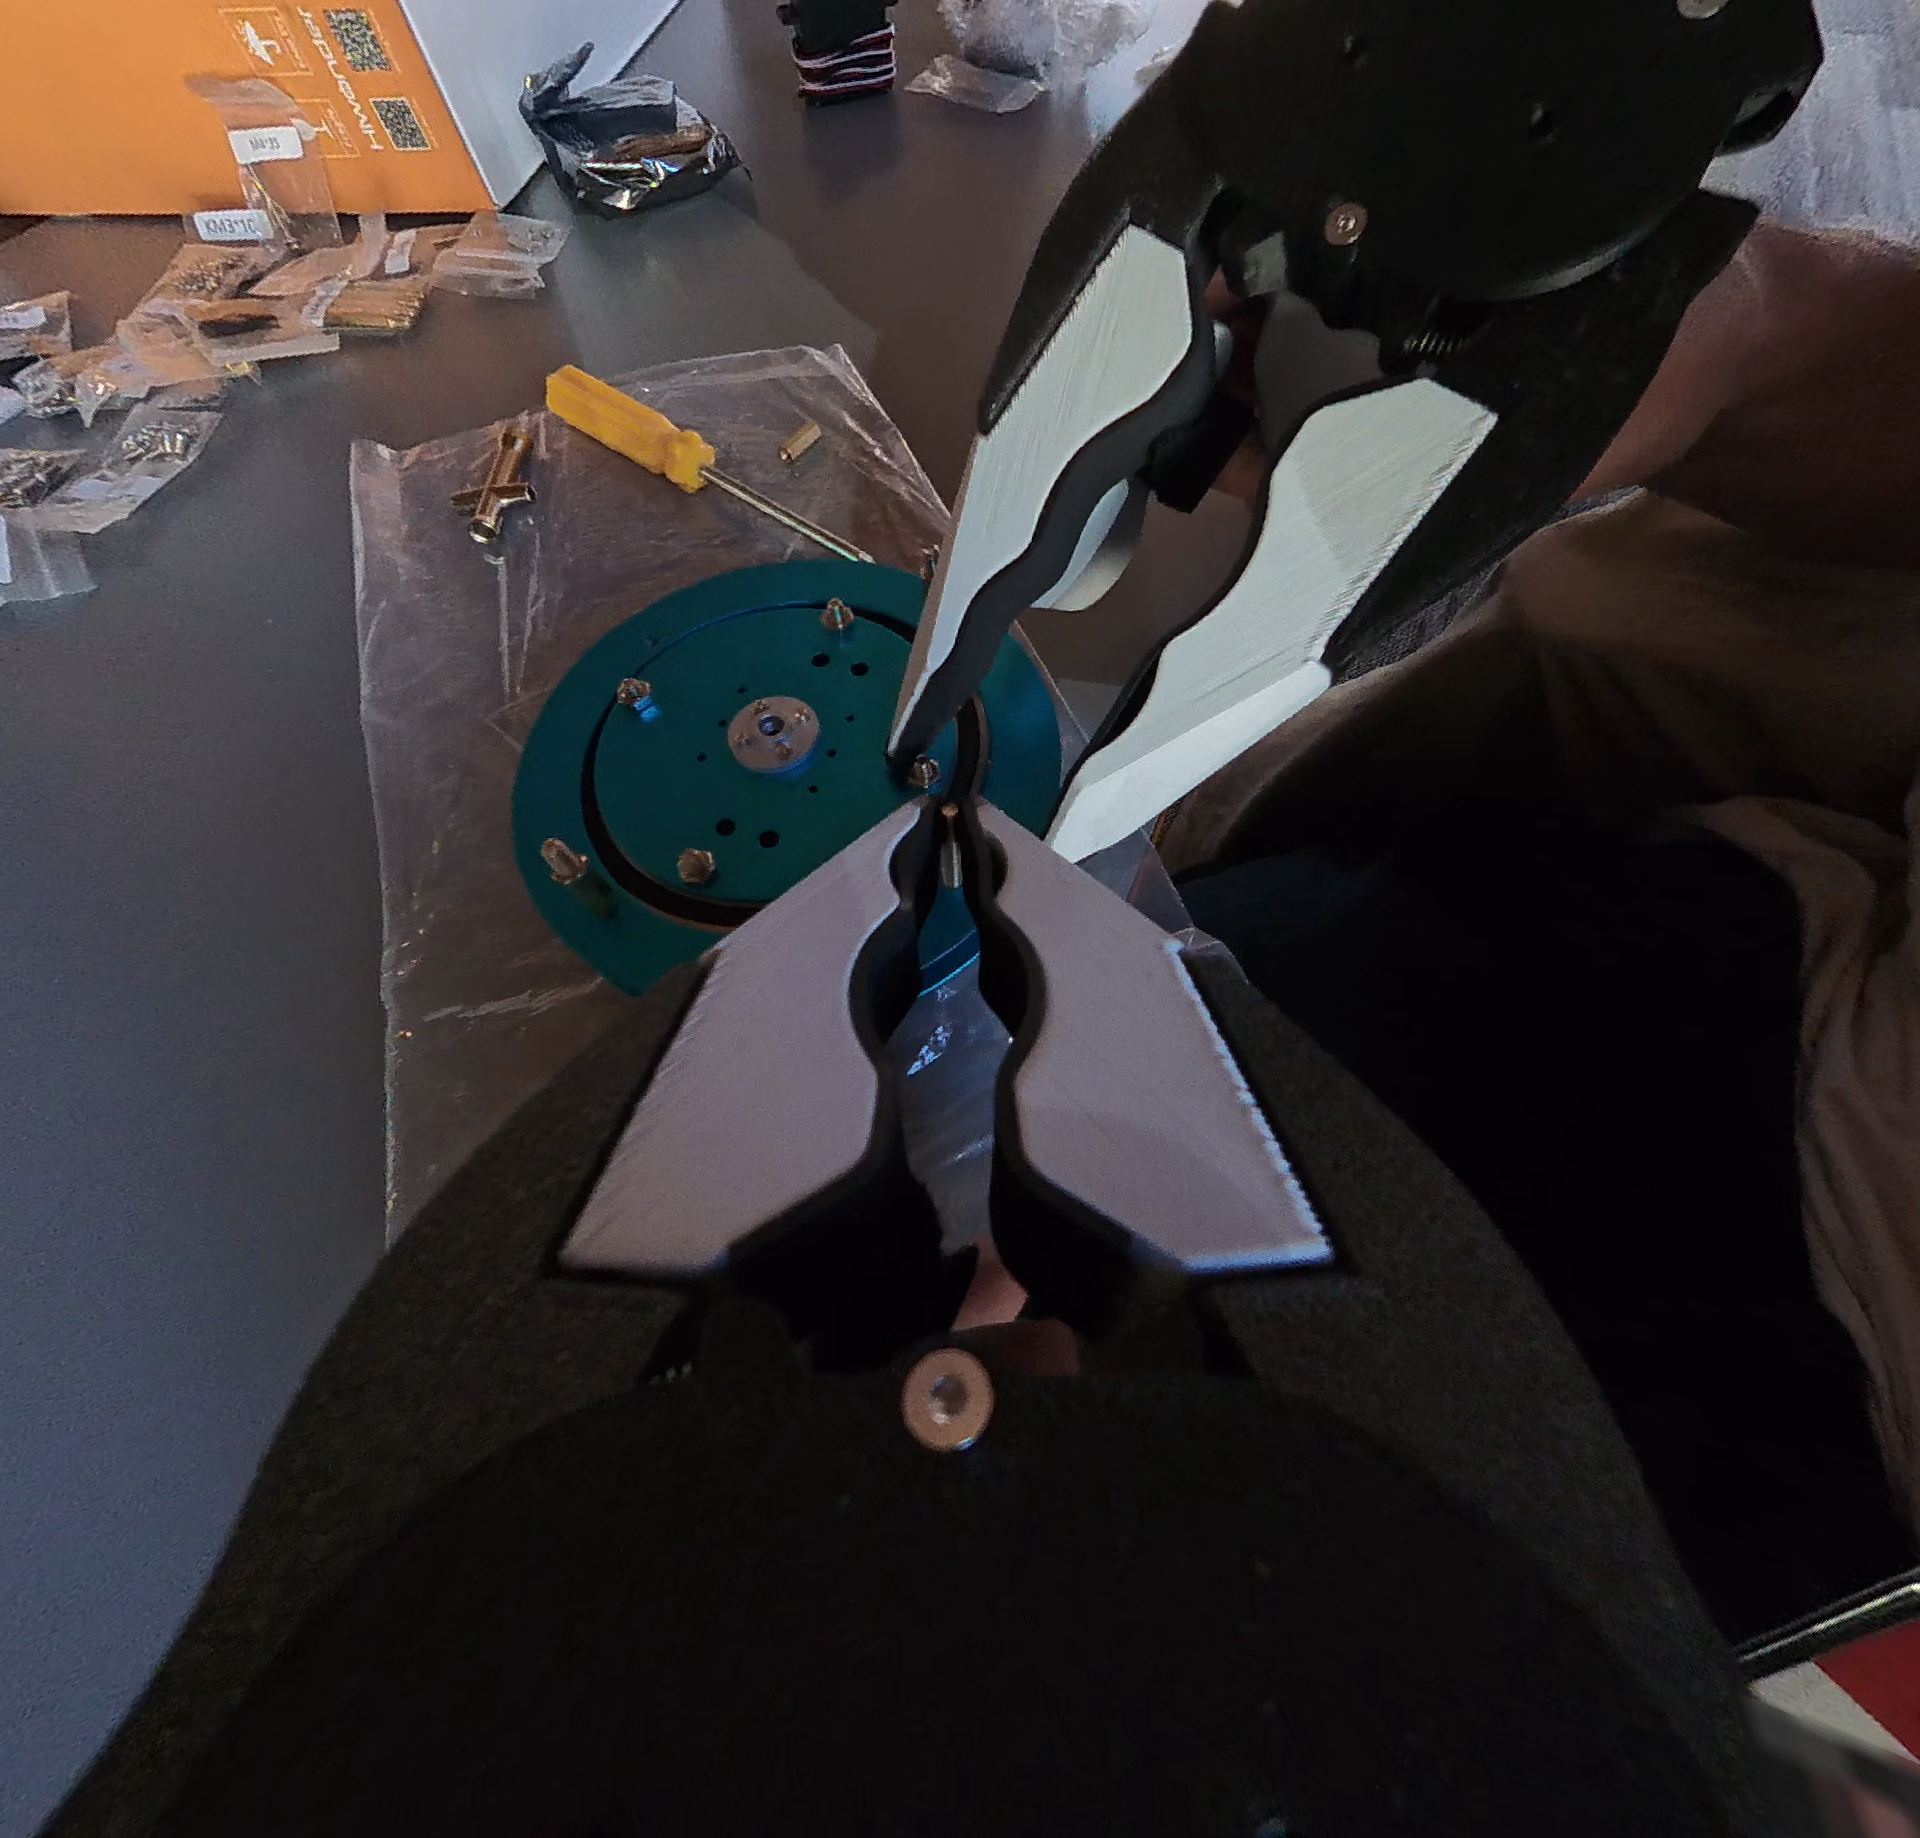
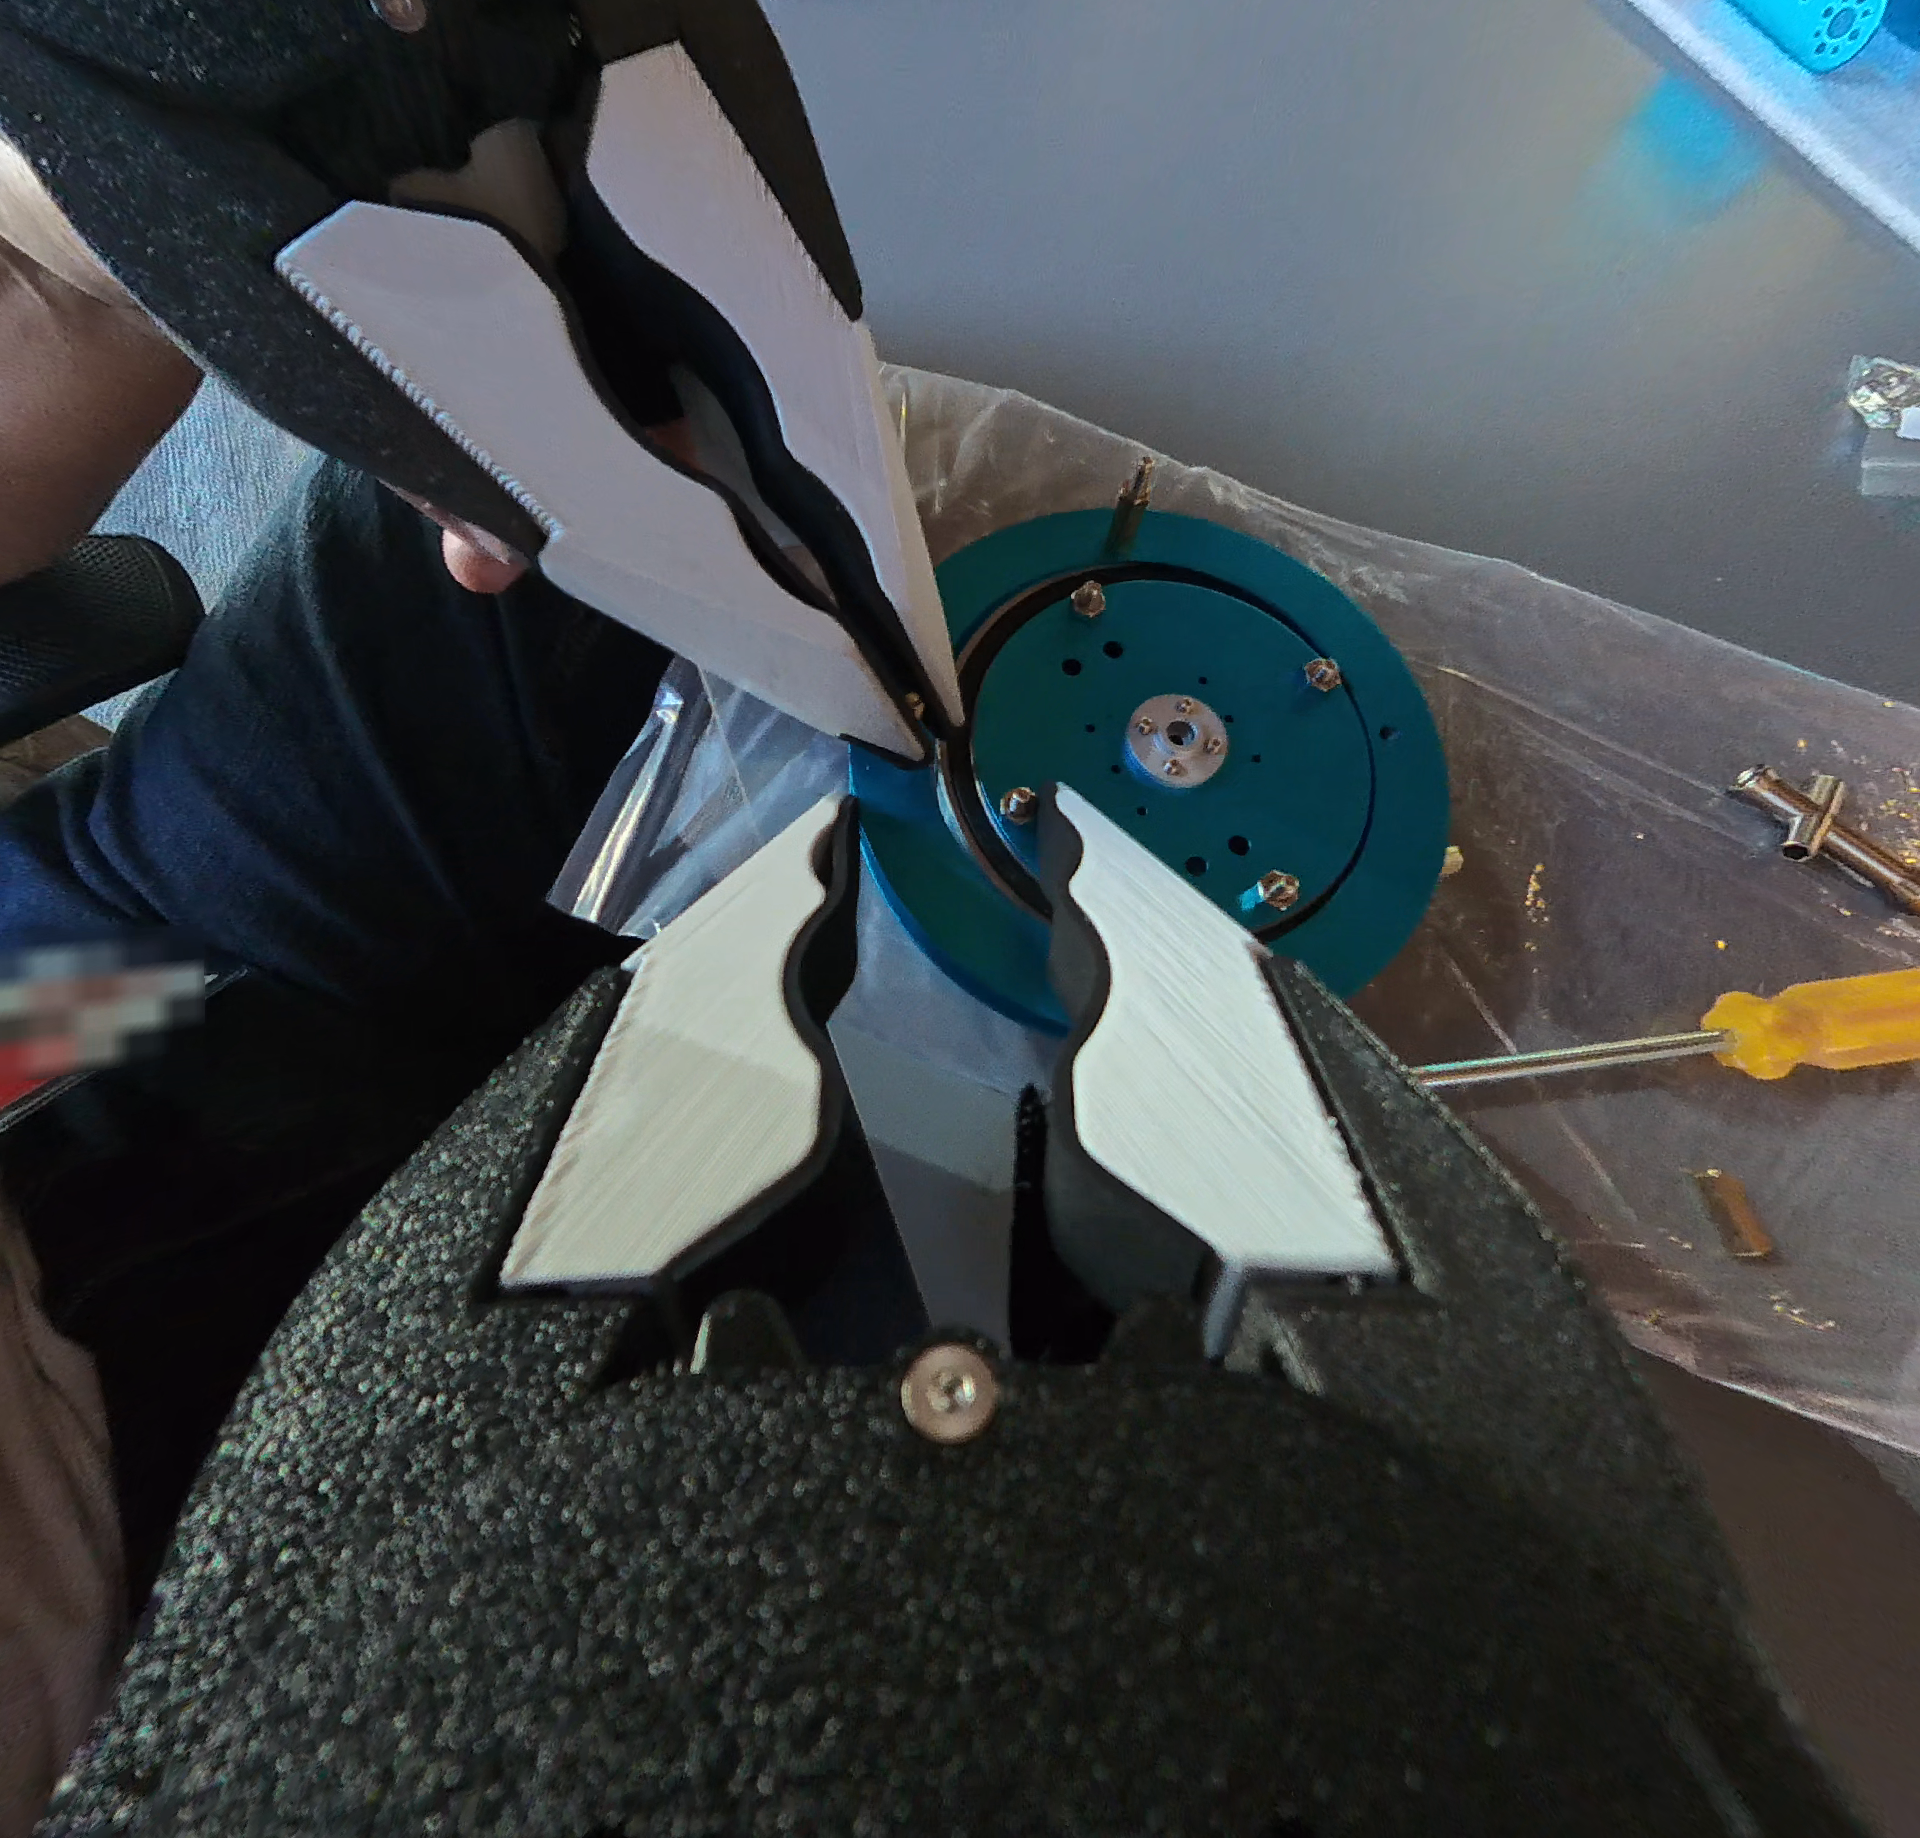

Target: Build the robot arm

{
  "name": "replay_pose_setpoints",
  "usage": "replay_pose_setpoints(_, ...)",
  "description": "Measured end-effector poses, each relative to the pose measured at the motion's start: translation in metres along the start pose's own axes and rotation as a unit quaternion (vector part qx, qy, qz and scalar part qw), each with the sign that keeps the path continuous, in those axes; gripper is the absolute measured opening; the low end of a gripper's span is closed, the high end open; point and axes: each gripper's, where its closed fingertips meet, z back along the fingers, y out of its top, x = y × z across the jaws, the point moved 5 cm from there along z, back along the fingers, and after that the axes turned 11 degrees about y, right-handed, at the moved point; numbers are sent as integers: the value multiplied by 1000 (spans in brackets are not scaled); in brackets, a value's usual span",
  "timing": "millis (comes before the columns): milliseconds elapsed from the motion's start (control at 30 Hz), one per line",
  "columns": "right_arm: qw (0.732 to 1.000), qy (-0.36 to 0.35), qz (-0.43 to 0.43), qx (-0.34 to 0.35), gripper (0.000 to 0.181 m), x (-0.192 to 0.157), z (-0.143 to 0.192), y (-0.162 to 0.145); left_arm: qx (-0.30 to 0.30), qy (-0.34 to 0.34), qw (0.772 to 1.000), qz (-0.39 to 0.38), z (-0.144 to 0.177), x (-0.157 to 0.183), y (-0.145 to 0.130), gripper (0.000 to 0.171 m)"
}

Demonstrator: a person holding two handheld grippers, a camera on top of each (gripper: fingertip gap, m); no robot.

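A blue round metal plate (image 1: 675, 780) with a centre hub and several brass nuts lies on a clear plastic sheet (image 1: 468, 697). My left gripper (image 1: 948, 814) is shut on a small brass standoff (image 1: 949, 848) and holds it at the plate's near edge. In the right wrist view the left gripper (image 2: 930, 734) comes down from the upper left with the standoff (image 2: 914, 705) in its tips. My right gripper (image 2: 948, 806) is open and empty, its fingers either side of the plate's (image 2: 1299, 749) rim. It also shows in the left wrist view (image 1: 982, 796).
A yellow screwdriver (image 1: 634, 427) and a brass cross wrench (image 1: 499, 484) lie on the sheet beyond the plate. One brass standoff (image 1: 566, 863) stands upright on the plate's rim. An orange box (image 1: 208, 63), several small parts bags (image 1: 208, 313) and a servo (image 1: 842, 32) sit farther back. A person's dark sleeve (image 2: 343, 749) is close by.
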Motion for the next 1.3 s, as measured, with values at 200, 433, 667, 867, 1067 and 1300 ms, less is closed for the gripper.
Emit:
replay_pose_setpoints(200,999,35,-38,12,30,3,2,-1,3,-4,1000,5,-2,1,2,2)
replay_pose_setpoints(433,996,74,-37,39,30,4,0,-2,6,-7,1000,13,-2,1,1,1)
replay_pose_setpoints(667,997,62,-40,37,53,8,19,-3,9,-11,1000,9,-3,7,0,2)
replay_pose_setpoints(867,999,-37,2,9,55,22,36,-11,15,-22,1000,10,-6,13,3,2)
replay_pose_setpoints(1067,998,22,-41,49,59,29,47,-11,19,4,1000,-16,-6,18,5,2)
replay_pose_setpoints(1300,998,3,-38,41,51,36,44,-20,21,3,1000,0,-1,13,3,3)
